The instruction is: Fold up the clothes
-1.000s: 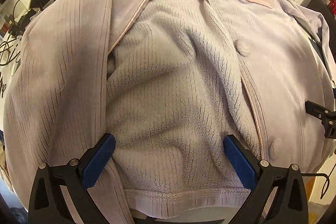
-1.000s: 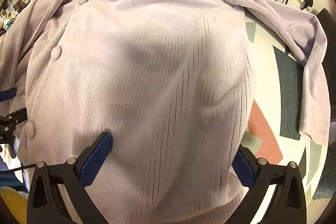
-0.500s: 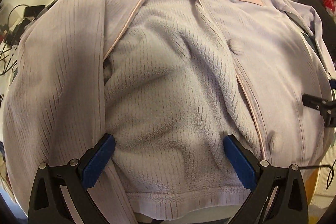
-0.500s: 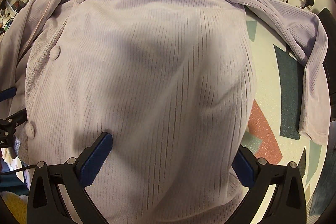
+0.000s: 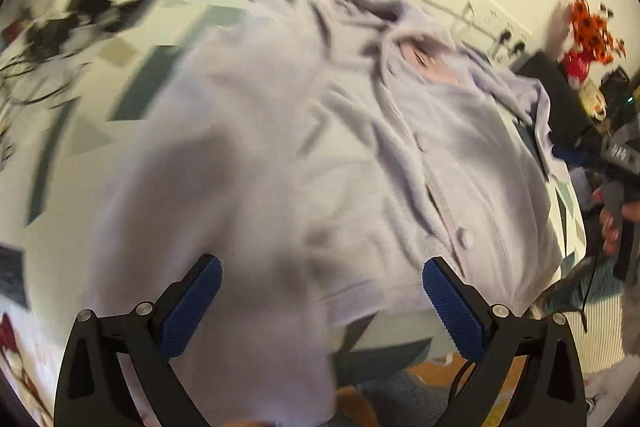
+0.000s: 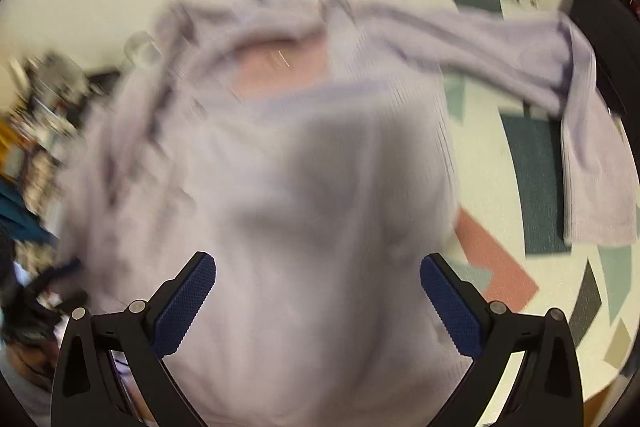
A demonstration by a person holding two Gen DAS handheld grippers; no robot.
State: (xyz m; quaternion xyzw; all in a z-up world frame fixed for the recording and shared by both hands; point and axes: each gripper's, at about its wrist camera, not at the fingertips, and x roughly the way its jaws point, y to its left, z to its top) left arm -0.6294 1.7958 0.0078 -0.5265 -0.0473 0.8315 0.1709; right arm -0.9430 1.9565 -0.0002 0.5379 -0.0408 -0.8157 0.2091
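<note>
In the left wrist view, a lilac fleece jacket (image 5: 360,155) is seen spread over a patterned table (image 5: 132,83), its collar at the far end near the wall sockets (image 5: 472,11) and its hem at the near end. The left gripper (image 5: 322,307) is held wide apart, its blue pads (image 5: 192,307) standing either side of the near hem region; nothing is pinched between them. Much of the picture is smeared by motion, so it cannot be told whether the cloth is touched. The button placket (image 5: 440,195) is seen to run from collar to hem, to the right of this gripper. At the jacket's right edge the right gripper (image 5: 576,155) is glimpsed in a hand (image 5: 612,223).

In the right wrist view, the same jacket is seen lengthwise ahead of the right gripper, its pink chest patch (image 6: 280,67) far off toward the collar. This gripper's fingers are likewise spread, with blurred fabric between and beyond them, none of it clamped. One sleeve (image 6: 560,107) is laid out to the right of the body, well apart from the pads.

The jacket's long axis is judged to run straight away from both tools, so the hem is nearest to each; the outflung sleeve lies nearer the right gripper.
</note>
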